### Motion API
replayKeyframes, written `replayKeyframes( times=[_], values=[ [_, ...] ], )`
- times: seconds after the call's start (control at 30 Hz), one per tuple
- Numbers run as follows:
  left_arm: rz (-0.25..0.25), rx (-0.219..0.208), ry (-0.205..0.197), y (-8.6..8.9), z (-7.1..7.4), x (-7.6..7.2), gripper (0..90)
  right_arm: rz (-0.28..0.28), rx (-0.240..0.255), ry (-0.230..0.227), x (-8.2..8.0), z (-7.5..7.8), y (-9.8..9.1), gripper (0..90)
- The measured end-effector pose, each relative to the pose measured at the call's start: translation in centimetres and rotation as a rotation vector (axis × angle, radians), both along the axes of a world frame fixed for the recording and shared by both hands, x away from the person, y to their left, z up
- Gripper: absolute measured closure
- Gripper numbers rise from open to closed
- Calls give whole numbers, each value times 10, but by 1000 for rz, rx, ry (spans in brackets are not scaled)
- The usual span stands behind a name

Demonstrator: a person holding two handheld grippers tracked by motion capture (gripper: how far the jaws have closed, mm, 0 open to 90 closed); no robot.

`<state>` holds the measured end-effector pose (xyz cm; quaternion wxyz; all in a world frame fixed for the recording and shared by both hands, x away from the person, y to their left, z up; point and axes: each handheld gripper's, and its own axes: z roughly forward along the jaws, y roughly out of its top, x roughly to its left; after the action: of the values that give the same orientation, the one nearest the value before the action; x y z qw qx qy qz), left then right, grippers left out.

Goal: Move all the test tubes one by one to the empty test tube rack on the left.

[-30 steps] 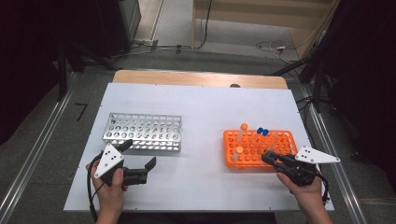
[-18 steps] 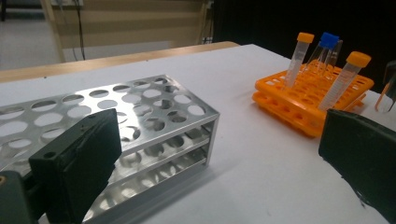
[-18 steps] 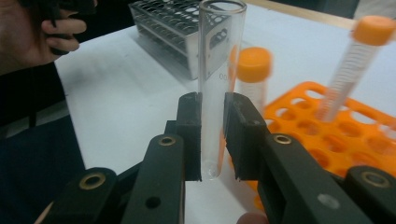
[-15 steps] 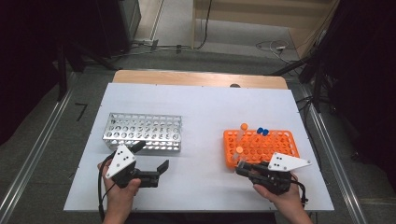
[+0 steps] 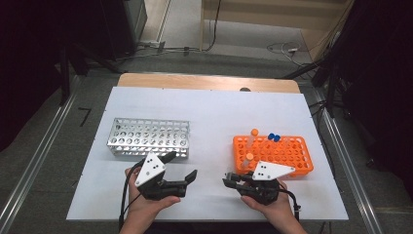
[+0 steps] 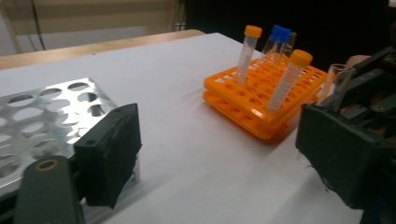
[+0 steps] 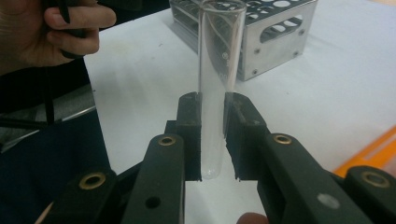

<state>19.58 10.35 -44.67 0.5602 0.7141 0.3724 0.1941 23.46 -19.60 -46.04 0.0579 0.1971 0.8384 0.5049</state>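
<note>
Both tongs now sit mid-surface. Right tongs clamp a clear uncapped glass tube, carried away from the orange plastic rack. Left tongs, empty, have just been narrowing but stand apart; handover looks imminent.

An orange rack carries orange-capped and blue-capped tubes; the metal rack is silver — the held tube clear, the table white.

Each hand-held black two-jaw left gripper and black two-jaw right gripper carries a pale grey three-cornered plate dotted with small dark holes on top, and a black cable trails from each towards the table's near edge. Seen close in the right gripper view, the jaws are matte black blocks on black link arms, pinned with brass-coloured ringed rivets. The forearms are bare, with no sleeves.
</note>
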Motion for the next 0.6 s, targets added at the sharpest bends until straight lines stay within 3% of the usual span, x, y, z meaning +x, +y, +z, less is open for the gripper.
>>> replayKeyframes(
  times=[0.03,0.27,0.33,0.5,0.6],
  values=[
    [-30,-3,12,-5,-1,0,212,12,-6,-3,-1,-2,6,742],
    [-101,-9,42,-18,-4,2,319,34,-21,3,-3,-7,21,743],
    [-126,-20,45,-21,-4,2,391,46,-32,2,-4,-8,25,743],
    [-214,-35,62,-34,-7,3,499,47,-37,6,-5,-9,27,743],
    [-232,-37,67,-36,-7,4,544,59,-37,1,-5,-9,29,743]
  ],
)
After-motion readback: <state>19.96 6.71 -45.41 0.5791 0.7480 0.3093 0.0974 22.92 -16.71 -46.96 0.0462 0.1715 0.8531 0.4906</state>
